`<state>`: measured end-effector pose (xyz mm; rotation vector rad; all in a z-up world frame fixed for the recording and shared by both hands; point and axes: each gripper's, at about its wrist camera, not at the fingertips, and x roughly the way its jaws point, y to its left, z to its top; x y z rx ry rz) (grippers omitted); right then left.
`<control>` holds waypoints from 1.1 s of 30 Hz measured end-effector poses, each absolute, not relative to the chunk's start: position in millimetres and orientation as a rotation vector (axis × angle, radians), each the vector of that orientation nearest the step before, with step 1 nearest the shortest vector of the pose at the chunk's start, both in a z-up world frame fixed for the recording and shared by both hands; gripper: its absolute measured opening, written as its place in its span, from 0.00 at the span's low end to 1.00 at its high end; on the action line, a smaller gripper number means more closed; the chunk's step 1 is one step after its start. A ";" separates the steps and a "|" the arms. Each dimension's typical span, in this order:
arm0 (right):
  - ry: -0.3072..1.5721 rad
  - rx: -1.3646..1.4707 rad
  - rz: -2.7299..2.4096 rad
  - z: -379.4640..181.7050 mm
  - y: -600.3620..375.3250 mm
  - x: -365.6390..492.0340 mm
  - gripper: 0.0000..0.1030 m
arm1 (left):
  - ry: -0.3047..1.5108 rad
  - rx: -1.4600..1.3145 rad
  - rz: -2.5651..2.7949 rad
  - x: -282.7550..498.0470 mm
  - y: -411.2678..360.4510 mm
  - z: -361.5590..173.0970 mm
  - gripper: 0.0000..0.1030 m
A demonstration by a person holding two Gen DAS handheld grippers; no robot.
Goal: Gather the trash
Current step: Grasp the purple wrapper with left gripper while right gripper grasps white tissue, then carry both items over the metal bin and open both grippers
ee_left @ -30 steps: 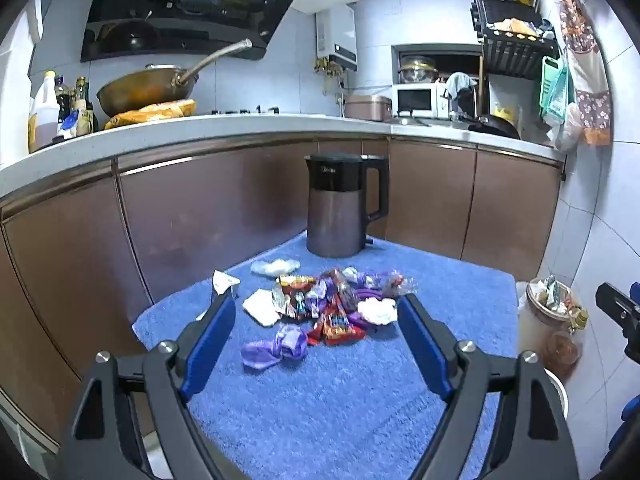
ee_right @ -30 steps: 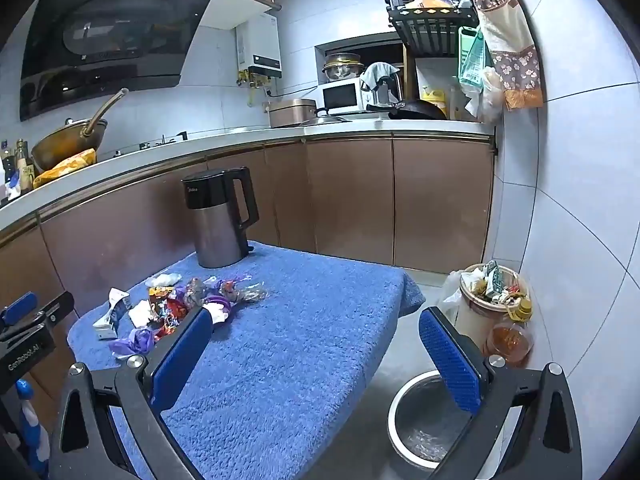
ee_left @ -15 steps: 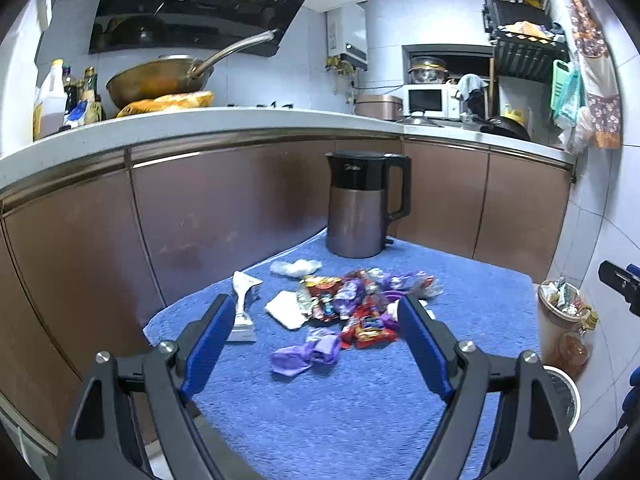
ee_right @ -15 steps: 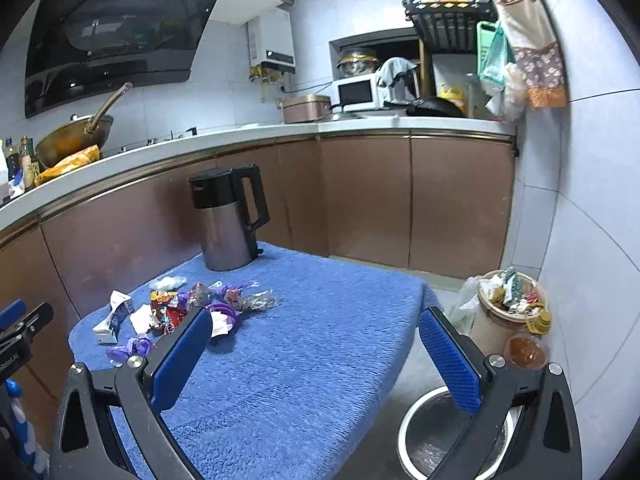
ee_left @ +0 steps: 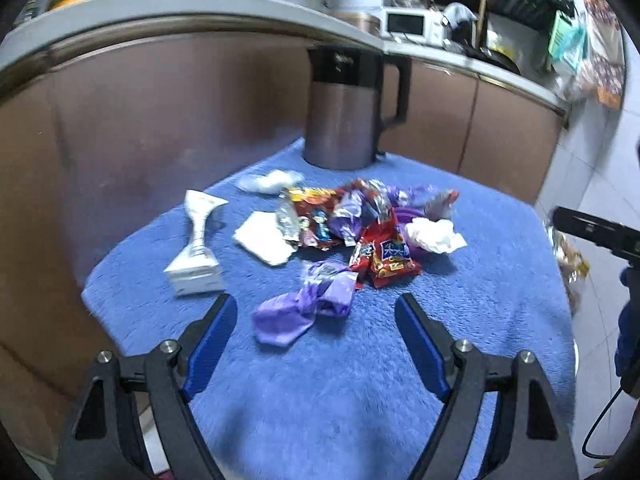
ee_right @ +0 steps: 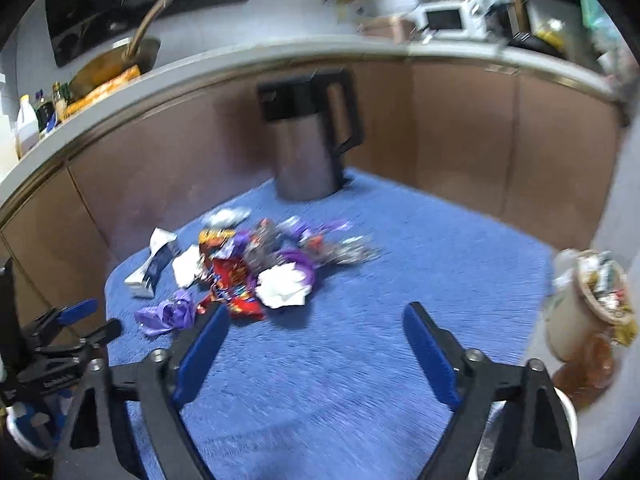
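A pile of trash lies on the blue towel-covered table (ee_left: 320, 400): a purple crumpled wrapper (ee_left: 308, 308), red snack packets (ee_left: 390, 256), a white crumpled tissue (ee_left: 436, 236), a flat white paper (ee_left: 264, 238) and a squashed white carton (ee_left: 196, 250). My left gripper (ee_left: 316, 332) is open and empty, just short of the purple wrapper. My right gripper (ee_right: 316, 340) is open and empty, near the white tissue (ee_right: 284, 286) and red packets (ee_right: 236, 280). The purple wrapper (ee_right: 168, 316) lies left of it.
A dark steel kettle (ee_left: 344, 108) stands at the table's back edge before brown cabinets (ee_left: 160, 120). A full trash bin (ee_right: 592, 304) stands on the floor at the right, with a metal bowl (ee_right: 564, 416) below. The other gripper (ee_right: 52, 356) shows at the left.
Both grippers have moved forward and down toward the trash pile, which now looks larger and nearer. Both stay open. The right gripper has swung left from the bin toward the table.
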<state>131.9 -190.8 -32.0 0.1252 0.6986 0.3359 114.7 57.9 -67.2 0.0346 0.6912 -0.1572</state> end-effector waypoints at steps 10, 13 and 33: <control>0.879 0.169 0.428 -91.8 -147.8 224.5 0.65 | 0.847 0.036 -0.238 190.7 56.7 -113.6 0.53; 0.909 0.188 0.434 -104.7 -144.6 237.9 0.48 | 0.861 0.026 -0.258 190.1 57.7 -118.3 0.42; 0.690 0.269 0.474 -33.5 -200.3 155.6 0.07 | 0.723 -0.012 -0.290 132.3 31.4 -34.4 0.26</control>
